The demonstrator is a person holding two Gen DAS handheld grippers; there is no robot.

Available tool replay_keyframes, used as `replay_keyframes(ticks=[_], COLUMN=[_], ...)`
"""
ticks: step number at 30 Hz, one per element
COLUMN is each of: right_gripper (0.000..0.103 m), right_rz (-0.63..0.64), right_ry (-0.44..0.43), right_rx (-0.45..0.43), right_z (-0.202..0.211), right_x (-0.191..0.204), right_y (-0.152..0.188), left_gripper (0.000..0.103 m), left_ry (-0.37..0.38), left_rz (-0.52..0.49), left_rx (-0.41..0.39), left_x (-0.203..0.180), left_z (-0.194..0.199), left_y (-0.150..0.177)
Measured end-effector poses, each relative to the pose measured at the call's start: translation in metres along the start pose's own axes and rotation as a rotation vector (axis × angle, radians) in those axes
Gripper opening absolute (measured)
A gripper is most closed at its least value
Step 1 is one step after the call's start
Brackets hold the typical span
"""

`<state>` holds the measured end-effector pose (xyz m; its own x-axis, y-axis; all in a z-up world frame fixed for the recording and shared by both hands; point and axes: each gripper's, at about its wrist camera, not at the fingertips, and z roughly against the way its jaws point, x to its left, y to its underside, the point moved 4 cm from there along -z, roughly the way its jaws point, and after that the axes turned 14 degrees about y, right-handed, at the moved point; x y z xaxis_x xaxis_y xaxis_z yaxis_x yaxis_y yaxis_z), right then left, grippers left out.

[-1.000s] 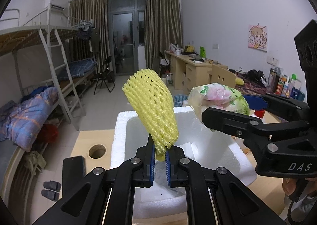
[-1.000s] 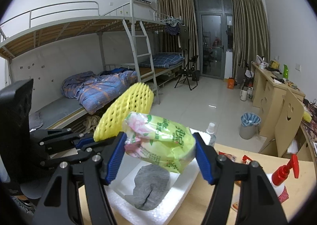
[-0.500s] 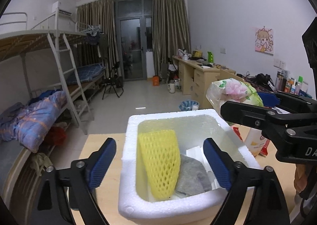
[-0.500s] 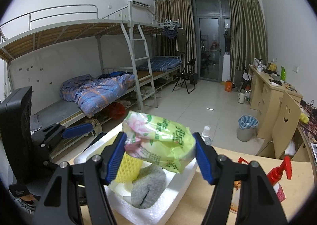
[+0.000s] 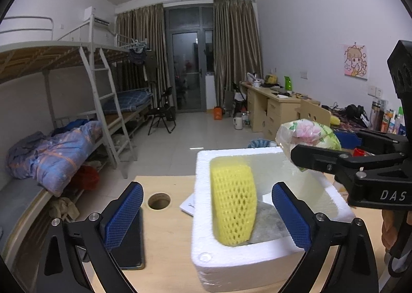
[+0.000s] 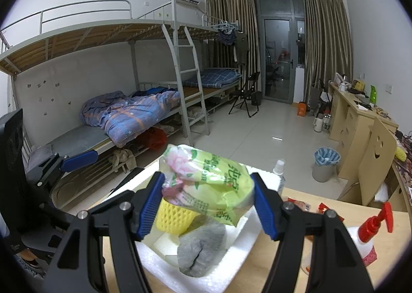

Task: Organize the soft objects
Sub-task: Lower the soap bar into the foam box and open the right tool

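We saw the left gripper [image 5: 207, 211] with its jaws just opened wide and nothing pressed between them, while the yellow foam net [image 5: 233, 205] stood inside the white foam box [image 5: 231, 262] on the wooden table [image 5: 167, 231], beside a grey sock [image 6: 202, 249]. The right gripper [image 6: 208, 205] hovered over the box's far right side, its 2 blue pads clamped on a green tissue pack [image 6: 206, 187].
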<state>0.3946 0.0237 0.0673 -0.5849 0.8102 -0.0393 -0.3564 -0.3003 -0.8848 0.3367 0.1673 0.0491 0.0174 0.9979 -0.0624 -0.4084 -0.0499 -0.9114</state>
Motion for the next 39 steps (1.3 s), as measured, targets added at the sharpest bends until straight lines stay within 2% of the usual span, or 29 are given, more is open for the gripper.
replay_keyframes(ticks=[12, 22, 27, 36, 39], right_gripper=[0.071, 0.071, 0.079, 0.083, 0.088], right_rz=[0.007, 0.008, -0.011, -0.006, -0.010], right_ry=[-0.013, -0.021, -0.018, -0.008, -0.002], right_rx=[0.014, 0.024, 0.012, 0.018, 0.012], right_z=[-0.009, -0.016, -0.016, -0.019, -0.017], right_x=[0.007, 0.008, 0.003, 0.004, 0.003], right_y=[0.002, 0.002, 0.002, 0.003, 0.003], left_gripper=[0.103, 0.103, 0.103, 0.103, 0.103], left_ry=[-0.056, -0.053, -0.045, -0.043, -0.041], left_rz=[0.010, 0.018, 0.027, 0.015, 0.011], left_rx=[-0.026, -0.015, -0.016, -0.008, -0.008], left_x=[0.019, 0.021, 0.019, 0.017, 0.016], left_z=[0.015, 0.012, 0.011, 0.010, 0.010], left_y=[0.002, 0.002, 0.001, 0.003, 0.003])
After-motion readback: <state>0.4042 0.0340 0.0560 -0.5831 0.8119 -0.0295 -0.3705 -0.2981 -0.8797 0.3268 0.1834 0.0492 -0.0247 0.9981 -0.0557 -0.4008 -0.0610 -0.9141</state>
